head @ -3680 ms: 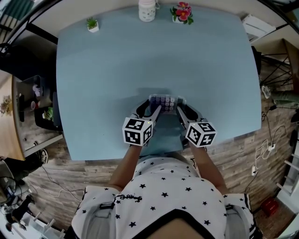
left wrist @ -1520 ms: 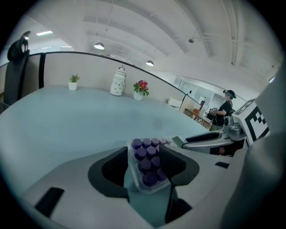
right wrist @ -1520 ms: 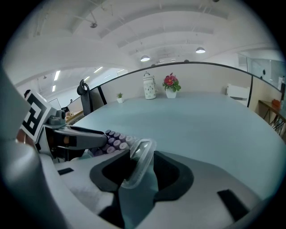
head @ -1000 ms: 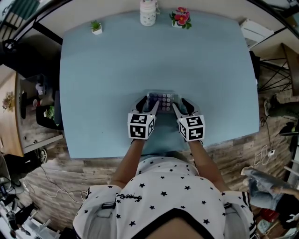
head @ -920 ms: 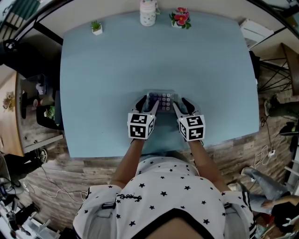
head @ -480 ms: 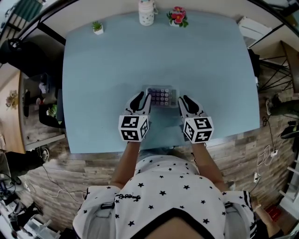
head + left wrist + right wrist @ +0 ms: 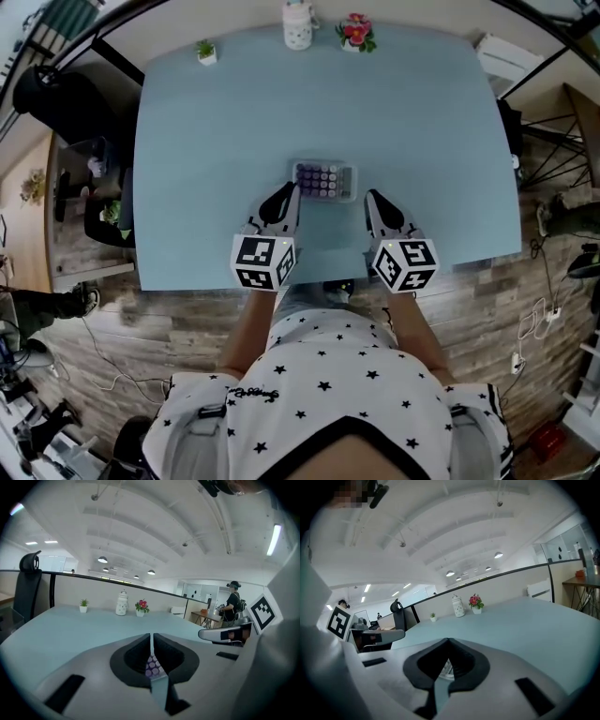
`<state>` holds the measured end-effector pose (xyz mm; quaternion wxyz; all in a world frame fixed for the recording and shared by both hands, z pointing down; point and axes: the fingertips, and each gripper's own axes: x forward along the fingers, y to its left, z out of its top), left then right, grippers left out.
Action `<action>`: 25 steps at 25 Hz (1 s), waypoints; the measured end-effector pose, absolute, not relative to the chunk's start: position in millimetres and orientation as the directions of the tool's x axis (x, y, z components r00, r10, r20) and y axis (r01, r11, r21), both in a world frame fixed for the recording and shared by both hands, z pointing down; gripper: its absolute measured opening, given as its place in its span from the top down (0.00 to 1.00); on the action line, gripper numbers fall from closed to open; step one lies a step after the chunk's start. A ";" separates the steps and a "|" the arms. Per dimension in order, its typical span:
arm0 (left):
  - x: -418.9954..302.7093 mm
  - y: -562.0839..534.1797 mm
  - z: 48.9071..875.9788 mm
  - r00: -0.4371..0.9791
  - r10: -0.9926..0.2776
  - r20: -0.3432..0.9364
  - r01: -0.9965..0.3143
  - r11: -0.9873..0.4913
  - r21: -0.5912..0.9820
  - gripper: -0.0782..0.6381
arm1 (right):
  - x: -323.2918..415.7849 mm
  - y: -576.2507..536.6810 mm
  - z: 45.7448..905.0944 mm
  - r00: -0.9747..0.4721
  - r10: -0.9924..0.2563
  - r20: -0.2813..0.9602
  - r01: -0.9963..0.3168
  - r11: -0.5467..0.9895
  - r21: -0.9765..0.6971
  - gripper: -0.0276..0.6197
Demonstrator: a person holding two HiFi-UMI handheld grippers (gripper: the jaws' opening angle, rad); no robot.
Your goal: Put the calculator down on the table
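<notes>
The calculator, a pale slab with rows of purple keys, lies flat on the light blue table, a little in from the near edge. My left gripper hovers just off its near left corner and my right gripper off its near right corner. Neither touches it. Both pairs of jaws have just been closing and are shut with nothing between them. In the left gripper view the shut left gripper shows the calculator's keys below it. Under the shut right gripper a sliver of the calculator peeks out.
At the table's far edge stand a white jar, a pot of pink flowers and a small green plant. A dark office chair stands off the left side. A person stands far off in the room.
Both grippers have drawn back from the calculator's sides toward me and risen. Their jaws have come together. The calculator stays flat on the table.
</notes>
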<state>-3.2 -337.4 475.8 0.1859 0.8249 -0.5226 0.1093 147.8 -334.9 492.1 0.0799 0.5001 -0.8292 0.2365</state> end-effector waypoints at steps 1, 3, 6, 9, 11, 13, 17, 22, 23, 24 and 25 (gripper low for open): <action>-0.7 -333.8 471.3 0.438 -0.820 0.367 -0.899 -0.394 0.192 0.83 | 148.6 -332.3 487.5 -0.490 -0.795 0.357 -0.864 0.390 -0.317 0.96; 5.0 -326.0 461.1 0.456 -0.820 0.345 -0.890 -0.412 0.196 0.83 | 150.8 -326.9 478.2 -0.498 -0.802 0.331 -0.857 0.396 -0.329 0.96; 13.6 -314.2 447.0 0.474 -0.823 0.313 -0.880 -0.435 0.191 0.83 | 154.2 -318.4 463.8 -0.512 -0.808 0.292 -0.845 0.412 -0.341 0.96; 21.5 -303.7 437.2 0.483 -0.824 0.295 -0.876 -0.450 0.176 0.83 | 156.9 -309.8 450.6 -0.527 -0.810 0.256 -0.833 0.434 -0.342 0.96; 26.0 -297.2 432.5 0.485 -0.826 0.288 -0.874 -0.455 0.168 0.83 | 157.9 -304.2 444.3 -0.539 -0.808 0.238 -0.826 0.451 -0.339 0.96; 30.0 -290.4 428.3 0.485 -0.828 0.282 -0.875 -0.458 0.160 0.83 | 158.8 -298.6 440.0 -0.548 -0.806 0.224 -0.818 0.462 -0.342 0.96; 37.1 -277.6 419.1 0.482 -0.836 0.263 -0.876 -0.458 0.148 0.83 | 160.4 -286.9 433.0 -0.567 -0.799 0.201 -0.802 0.478 -0.358 0.96; 37.4 -265.3 413.6 0.460 -0.850 0.256 -0.888 -0.440 0.134 0.83 | 157.7 -275.3 428.9 -0.591 -0.784 0.191 -0.786 0.505 -0.358 0.96; 36.9 -263.2 412.2 0.456 -0.853 0.254 -0.890 -0.437 0.131 0.83 | 156.8 -273.6 427.6 -0.595 -0.781 0.188 -0.782 0.509 -0.359 0.96; 36.5 -261.0 410.9 0.454 -0.855 0.251 -0.891 -0.435 0.128 0.83 | 155.9 -271.8 426.3 -0.600 -0.778 0.184 -0.778 0.514 -0.361 0.96; 36.1 -259.0 409.4 0.452 -0.857 0.249 -0.892 -0.434 0.125 0.83 | 155.0 -270.0 424.9 -0.605 -0.776 0.180 -0.774 0.519 -0.363 0.96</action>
